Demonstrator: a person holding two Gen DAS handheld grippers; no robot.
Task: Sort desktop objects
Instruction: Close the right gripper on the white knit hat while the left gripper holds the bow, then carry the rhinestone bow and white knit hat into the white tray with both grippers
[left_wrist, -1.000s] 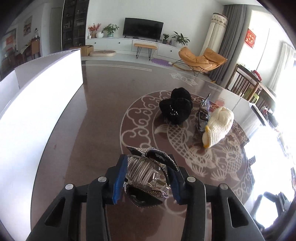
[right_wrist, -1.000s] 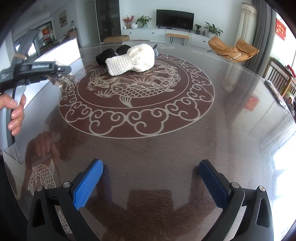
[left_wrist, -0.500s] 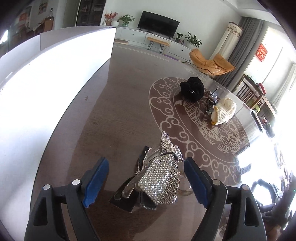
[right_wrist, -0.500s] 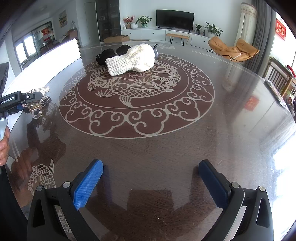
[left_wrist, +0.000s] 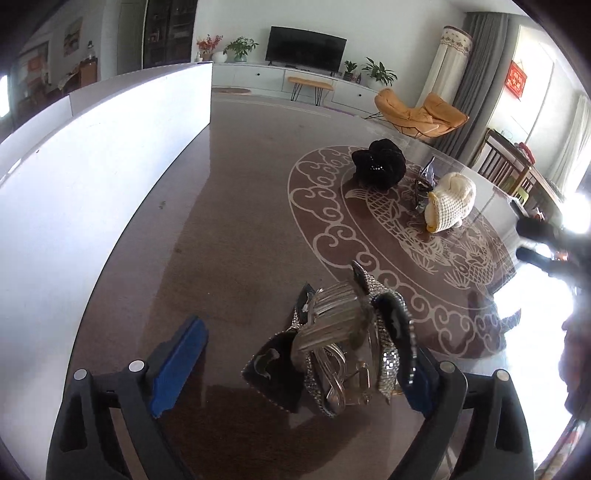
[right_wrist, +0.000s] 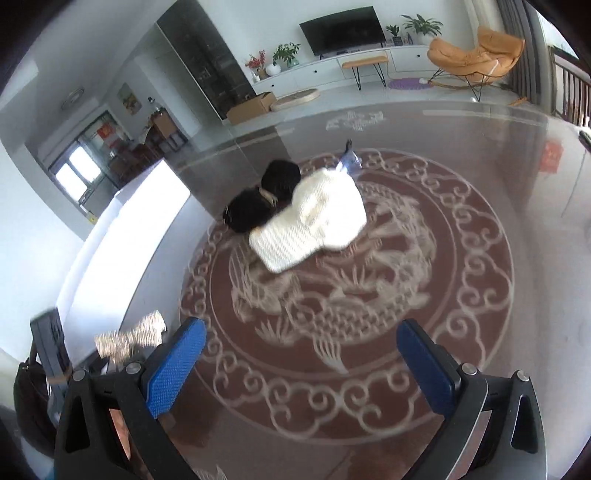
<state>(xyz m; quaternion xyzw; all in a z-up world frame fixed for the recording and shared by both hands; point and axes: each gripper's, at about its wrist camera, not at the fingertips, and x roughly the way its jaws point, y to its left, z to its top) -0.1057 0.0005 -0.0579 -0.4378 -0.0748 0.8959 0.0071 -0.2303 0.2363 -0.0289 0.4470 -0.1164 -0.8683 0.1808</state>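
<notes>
We count one rhinestone hair clip (left_wrist: 343, 343), one black scrunchie (left_wrist: 378, 164), one cream knitted hat (left_wrist: 450, 201), one small shiny item between those two.

Left tongs (left_wrist: 295, 365): jaws have just been opening, now wide; the clip lies on the table (left_wrist: 229, 206) between them, against the right pad, clear of the left.

Right tongs (right_wrist: 301, 360): wide apart, nothing between.

The clip's long axis runs away from the left tongs, tip toward the hat.
</notes>
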